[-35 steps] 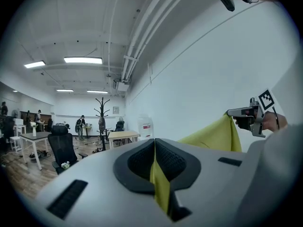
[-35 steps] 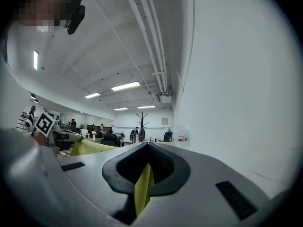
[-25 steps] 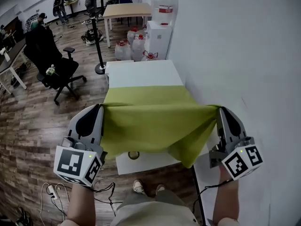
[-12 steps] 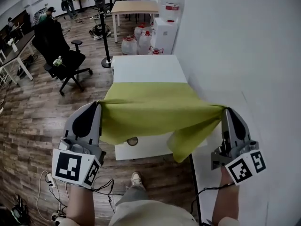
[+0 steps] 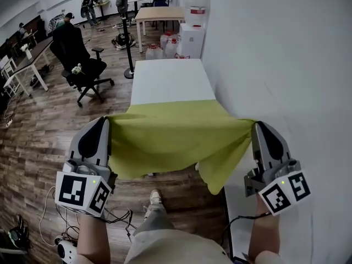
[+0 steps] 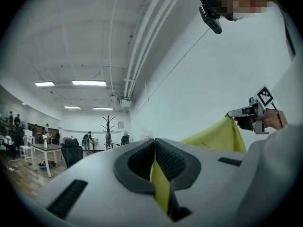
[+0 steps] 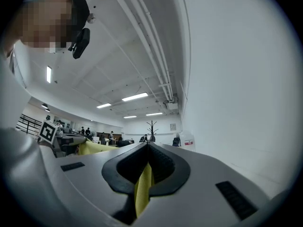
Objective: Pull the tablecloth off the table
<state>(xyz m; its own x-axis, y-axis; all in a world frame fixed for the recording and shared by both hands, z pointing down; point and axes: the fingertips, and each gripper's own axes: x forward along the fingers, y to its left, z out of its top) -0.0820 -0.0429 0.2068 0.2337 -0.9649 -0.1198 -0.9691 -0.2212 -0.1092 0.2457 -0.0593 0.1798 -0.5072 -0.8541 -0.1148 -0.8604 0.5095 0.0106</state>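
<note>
A yellow-green tablecloth point(image 5: 176, 133) hangs stretched between my two grippers, its far part still lying on the white table point(image 5: 170, 80) by the wall. My left gripper point(image 5: 106, 121) is shut on the cloth's near left corner. My right gripper point(image 5: 256, 126) is shut on the near right corner, and a loose fold point(image 5: 220, 166) droops below it. In the left gripper view a strip of cloth point(image 6: 160, 186) is pinched between the jaws, and the right gripper point(image 6: 246, 113) shows beyond. The right gripper view has cloth point(image 7: 143, 190) clamped in its jaws as well.
A white wall point(image 5: 275, 59) runs along the right side. A black office chair point(image 5: 77, 59) stands left on the wood floor point(image 5: 38, 131). A coat stand point(image 5: 125, 32), water bottles point(image 5: 162, 45) and a wooden table point(image 5: 159, 12) lie beyond. Cables point(image 5: 49, 224) trail near the person's feet point(image 5: 155, 198).
Both grippers have drawn the cloth toward me. More bare white tabletop shows at the far end, and the near edge now hangs off the table's front.
</note>
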